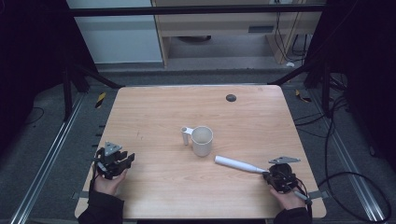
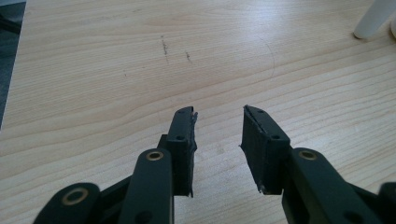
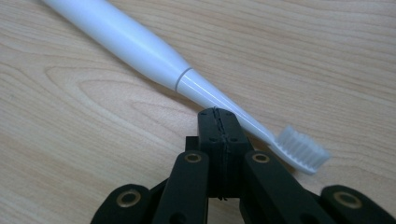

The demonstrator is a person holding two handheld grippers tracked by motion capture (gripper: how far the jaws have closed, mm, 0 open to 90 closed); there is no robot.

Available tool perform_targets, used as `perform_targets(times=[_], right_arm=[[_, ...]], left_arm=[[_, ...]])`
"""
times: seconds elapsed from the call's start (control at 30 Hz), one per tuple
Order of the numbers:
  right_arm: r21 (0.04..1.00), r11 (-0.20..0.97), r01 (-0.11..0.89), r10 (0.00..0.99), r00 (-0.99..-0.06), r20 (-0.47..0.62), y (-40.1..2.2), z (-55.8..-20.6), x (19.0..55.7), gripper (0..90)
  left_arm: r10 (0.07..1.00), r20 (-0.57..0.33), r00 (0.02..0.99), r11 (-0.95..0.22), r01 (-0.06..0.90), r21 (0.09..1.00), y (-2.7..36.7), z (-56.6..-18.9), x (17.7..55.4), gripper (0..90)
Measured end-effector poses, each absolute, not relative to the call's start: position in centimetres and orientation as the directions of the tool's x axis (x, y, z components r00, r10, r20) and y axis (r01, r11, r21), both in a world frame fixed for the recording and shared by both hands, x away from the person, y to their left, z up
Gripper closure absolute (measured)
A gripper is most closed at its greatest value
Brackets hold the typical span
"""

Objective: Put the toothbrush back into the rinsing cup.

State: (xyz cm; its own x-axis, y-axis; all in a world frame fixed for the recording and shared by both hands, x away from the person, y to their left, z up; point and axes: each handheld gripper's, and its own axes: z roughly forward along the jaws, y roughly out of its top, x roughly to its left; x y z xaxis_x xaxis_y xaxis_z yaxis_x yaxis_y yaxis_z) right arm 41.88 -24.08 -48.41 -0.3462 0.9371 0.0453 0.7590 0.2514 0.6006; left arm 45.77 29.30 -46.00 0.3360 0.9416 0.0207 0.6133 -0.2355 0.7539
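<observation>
At lower right of the high view, the right gripper (image 1: 272,176), jaws pressed together and gripping nothing, crowds the toothbrush (image 1: 238,164), risking rolling it toward the cup (image 1: 201,140).

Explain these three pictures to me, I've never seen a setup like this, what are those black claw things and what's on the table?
A person sits at a light wooden table and holds a hand-operated black two-jaw gripper in each hand. The top picture looks down from above. The left gripper is at the left, the right gripper at the right. The other two pictures come from small cameras riding on each gripper, looking along its jaws.

On the table stand a cream mug with a handle and a white electric toothbrush lying flat. In its own view, the left gripper shows a gap between its jaws, with nothing held. The right gripper has its jaws shut together, resting beside the toothbrush neck, not gripping it.
</observation>
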Motion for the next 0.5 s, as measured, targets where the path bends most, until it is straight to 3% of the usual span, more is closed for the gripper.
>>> perform_targets(times=[0.5], right_arm=[[0.597,0.226,0.770,0.951,-0.308,0.038,-24.4,-48.6,43.7,90.0]], left_arm=[[0.941,0.021,0.337,-0.236,0.614,0.753,29.3,-46.0,45.8,63.6]])
